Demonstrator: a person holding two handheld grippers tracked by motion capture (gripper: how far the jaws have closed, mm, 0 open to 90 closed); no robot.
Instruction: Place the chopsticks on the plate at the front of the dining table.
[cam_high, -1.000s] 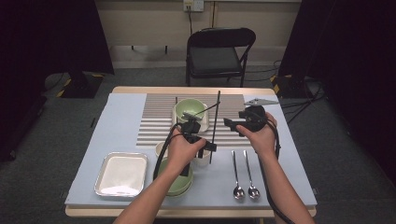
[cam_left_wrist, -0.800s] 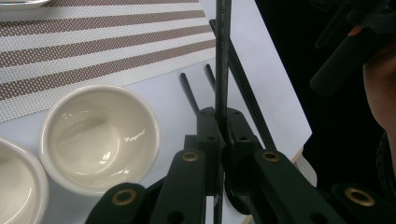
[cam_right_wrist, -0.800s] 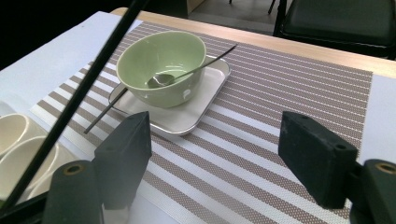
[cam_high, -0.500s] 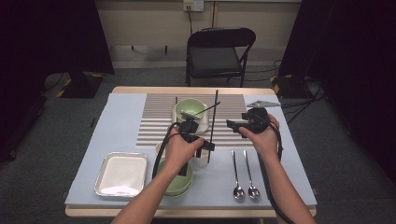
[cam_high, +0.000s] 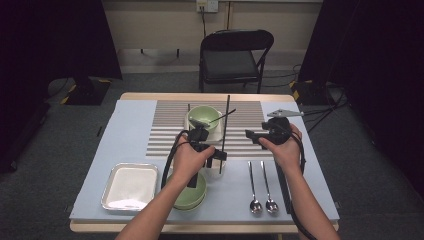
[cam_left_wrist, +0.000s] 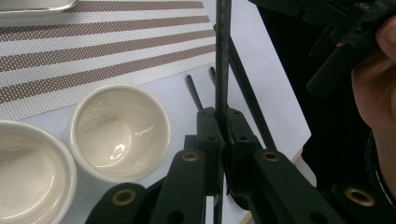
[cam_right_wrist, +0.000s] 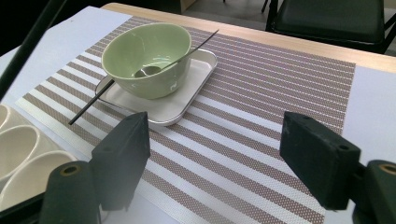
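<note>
**Chopstick pinched upright, its mate already in the bowl**

From the high view I see my left gripper (cam_high: 214, 152) near the middle of the worktop (cam_high: 130, 120), its jaws pressed together on a black chopstick (cam_high: 226, 125) that stands almost upright above a small white cup (cam_high: 216, 169). My right gripper (cam_high: 256, 135) hangs just beside it toward the right edge, jaws spread and holding nothing. A second chopstick (cam_high: 216, 120) leans in the green bowl (cam_high: 204, 118) on a small tray at the far side of the striped mat (cam_high: 170, 125). Two spoons (cam_high: 261, 187) lie by the near edge, and an empty metal tray (cam_high: 131, 185) sits at the near left corner.

In the left gripper view the chopstick (cam_left_wrist: 223, 60) is thin, straight, dark and matte, clamped between the jaws with the white cup (cam_left_wrist: 119, 130) close by on the bare worktop.

In the right gripper view the spread jaws frame the green bowl (cam_right_wrist: 147, 58), a spoon and the leaning chopstick (cam_right_wrist: 140, 74) in it.

I judge the job about halfway: one stick is placed, this one is lifted but not yet set down.
</note>
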